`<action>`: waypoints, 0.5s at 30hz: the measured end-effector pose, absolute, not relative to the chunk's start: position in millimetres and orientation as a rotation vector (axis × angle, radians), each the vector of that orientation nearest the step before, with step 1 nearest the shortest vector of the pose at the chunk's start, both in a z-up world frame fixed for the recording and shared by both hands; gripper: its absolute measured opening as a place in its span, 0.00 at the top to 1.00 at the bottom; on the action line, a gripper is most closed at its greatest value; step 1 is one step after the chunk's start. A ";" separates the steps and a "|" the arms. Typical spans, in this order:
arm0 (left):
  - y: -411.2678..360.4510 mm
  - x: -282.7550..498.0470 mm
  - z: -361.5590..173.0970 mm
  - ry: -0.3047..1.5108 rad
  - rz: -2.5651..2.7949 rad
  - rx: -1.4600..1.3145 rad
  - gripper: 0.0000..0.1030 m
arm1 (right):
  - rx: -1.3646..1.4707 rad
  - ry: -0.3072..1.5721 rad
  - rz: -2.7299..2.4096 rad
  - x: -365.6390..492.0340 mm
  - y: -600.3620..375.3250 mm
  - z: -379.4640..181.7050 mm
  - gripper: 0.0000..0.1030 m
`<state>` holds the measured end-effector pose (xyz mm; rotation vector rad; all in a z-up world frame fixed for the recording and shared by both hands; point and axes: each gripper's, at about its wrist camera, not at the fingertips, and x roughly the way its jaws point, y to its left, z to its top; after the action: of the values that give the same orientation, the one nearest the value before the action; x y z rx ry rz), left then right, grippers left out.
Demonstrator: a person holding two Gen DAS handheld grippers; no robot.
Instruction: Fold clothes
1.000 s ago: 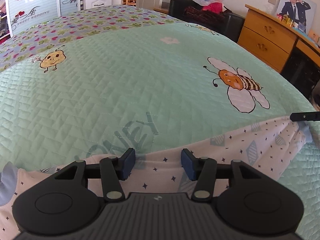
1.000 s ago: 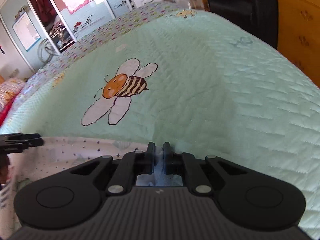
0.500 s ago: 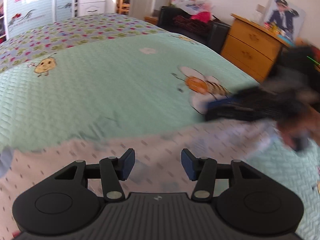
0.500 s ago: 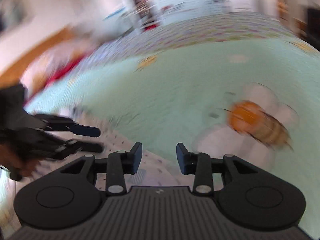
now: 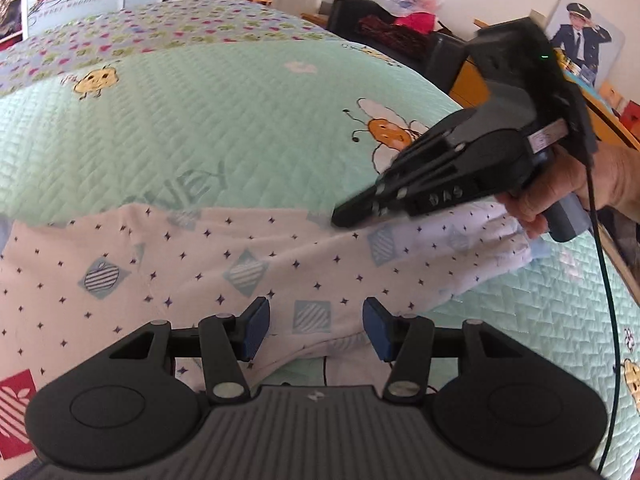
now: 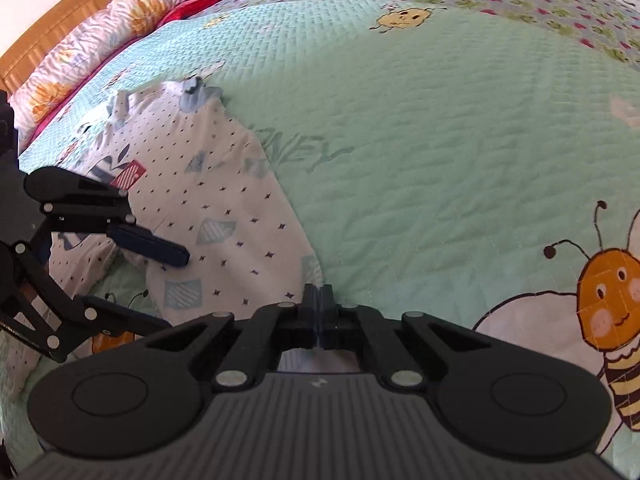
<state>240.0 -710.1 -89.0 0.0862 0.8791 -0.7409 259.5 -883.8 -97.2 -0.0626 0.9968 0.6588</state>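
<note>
White cotton printed with tiny dark stars and pale blue squares lies right under me: a child's garment spread flat on the bed, its long axis running left to right across my left wrist view.

My left gripper hangs over its near edge with the jaws about halfway apart; cloth shows in the gap between them but the pads press on nothing.

My right gripper has its jaws fully together. They have just been closing, and their tips sit at the garment's far hem. Whether a fold of cloth is pinched I cannot tell, because the tips hide it. In the left wrist view that gripper reaches in from the right, my right hand wrapped round its handle, tips down on the cloth near the middle of the far edge.

I judge the next fold turns on that far edge, and my right jaws are the nearer to it.

Beyond the garment stretches the mint green quilted bedspread, bare, with a cartoon bee printed on it. Nothing blocks the way. Pillows lie along the head of the bed, and a wooden dresser stands past its far side.
</note>
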 end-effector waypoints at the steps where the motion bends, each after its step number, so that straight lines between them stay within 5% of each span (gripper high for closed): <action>1: -709.5 239.6 -89.8 0.875 -0.743 0.095 0.47 | -0.074 0.960 0.621 258.3 -885.9 -92.6 1.00; 10: -702.7 244.7 -92.6 0.896 -0.762 0.090 0.46 | -0.001 0.881 0.501 255.8 -896.4 -106.0 0.99; 13: -688.9 254.9 -87.8 0.917 -0.757 -0.038 0.46 | 0.157 0.836 0.376 237.4 -920.6 -100.9 0.82; 15: -679.7 264.7 -83.7 0.927 -0.742 -0.136 0.46 | 0.299 0.786 0.308 212.7 -937.3 -94.2 0.80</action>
<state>264.7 -679.7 -83.7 -0.1363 0.9273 -0.7421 212.7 -937.3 -94.2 0.2985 0.7859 0.3078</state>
